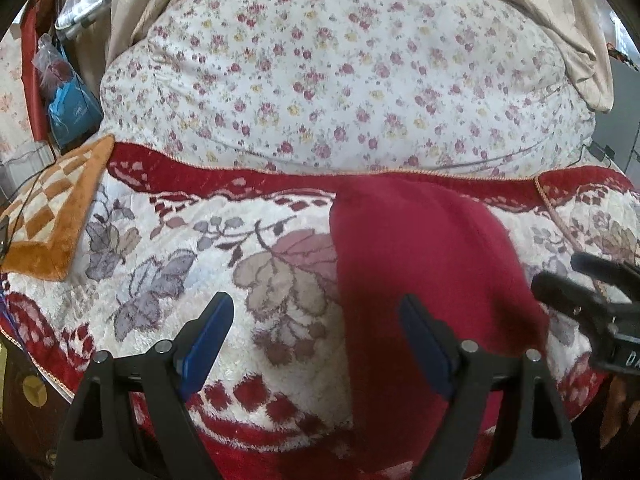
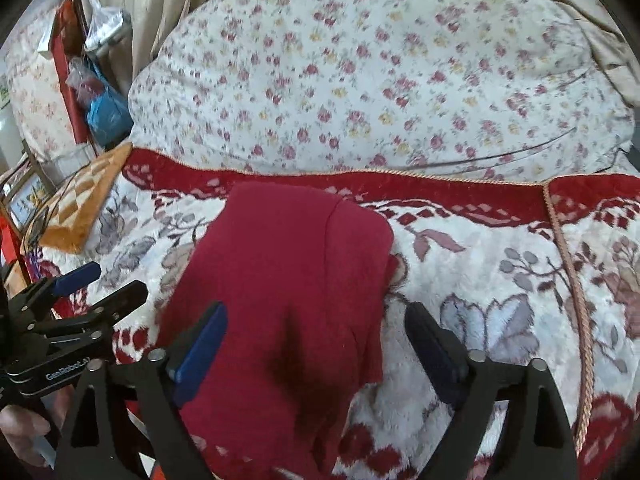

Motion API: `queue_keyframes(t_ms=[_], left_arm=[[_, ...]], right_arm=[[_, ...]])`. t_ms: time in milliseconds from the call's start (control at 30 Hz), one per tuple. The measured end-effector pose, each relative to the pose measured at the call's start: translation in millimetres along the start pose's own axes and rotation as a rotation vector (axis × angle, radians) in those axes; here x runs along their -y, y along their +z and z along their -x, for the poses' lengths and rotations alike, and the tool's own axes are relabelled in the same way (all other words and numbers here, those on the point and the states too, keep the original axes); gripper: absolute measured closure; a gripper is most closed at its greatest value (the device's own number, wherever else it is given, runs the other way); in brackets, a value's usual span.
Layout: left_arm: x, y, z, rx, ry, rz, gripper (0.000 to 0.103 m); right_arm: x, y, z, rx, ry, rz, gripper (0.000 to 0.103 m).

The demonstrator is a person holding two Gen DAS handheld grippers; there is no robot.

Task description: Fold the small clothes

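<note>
A dark red small garment (image 1: 420, 248) (image 2: 288, 260) lies as a long folded strip on a plush white and red flowered blanket (image 1: 168, 248) (image 2: 500, 280). My left gripper (image 1: 316, 316) (image 2: 116, 280) is open over the blanket at the garment's left edge. Its right finger (image 1: 420, 332) is above the red cloth, and nothing is gripped. My right gripper (image 2: 316, 320) (image 1: 556, 270) is open over the near part of the garment. The cloth lies flat between its blue-padded fingers (image 2: 204, 340), which do not press on it.
A thick quilt with small roses (image 1: 340, 80) (image 2: 380, 72) is piled behind the blanket. An orange checked cushion (image 1: 52, 216) (image 2: 80, 204) lies at the left. Beyond it are bags, one blue (image 1: 72, 108). Beige curtains (image 1: 560, 20) hang at the back. A person's hand (image 2: 24, 432) holds the left gripper.
</note>
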State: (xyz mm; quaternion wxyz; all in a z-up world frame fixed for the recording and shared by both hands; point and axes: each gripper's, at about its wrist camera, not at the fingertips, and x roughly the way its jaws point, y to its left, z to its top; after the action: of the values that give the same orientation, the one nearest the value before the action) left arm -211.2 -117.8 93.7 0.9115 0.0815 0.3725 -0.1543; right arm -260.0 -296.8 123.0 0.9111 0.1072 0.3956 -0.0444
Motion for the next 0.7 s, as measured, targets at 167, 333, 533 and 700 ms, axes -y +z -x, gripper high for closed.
queue_keyframes(t_ms=[167,333,533,700], left_arm=[[-3.2,4.2,16.3,0.053,-0.003,0.024,0.012],[-8.2,6.3,25.4,0.082,-0.011,0.044,0.01],[-10.6,6.9,30.2,0.098,0.006,0.038,0.006],[-10.2,7.5,30.6,0.102,0.019,0.032,0.006]], right_arm=[[-3.5,-3.9,3.8,-0.006,0.003,-0.031,0.006],[-5.9,-4.8,8.0,-0.002,0.001,-0.035,0.006],[-4.6,-6.1,9.0,-0.004,0.003,-0.051,0.005],[-3.4,-7.3,7.1,-0.013,0.001,-0.06,0.005]])
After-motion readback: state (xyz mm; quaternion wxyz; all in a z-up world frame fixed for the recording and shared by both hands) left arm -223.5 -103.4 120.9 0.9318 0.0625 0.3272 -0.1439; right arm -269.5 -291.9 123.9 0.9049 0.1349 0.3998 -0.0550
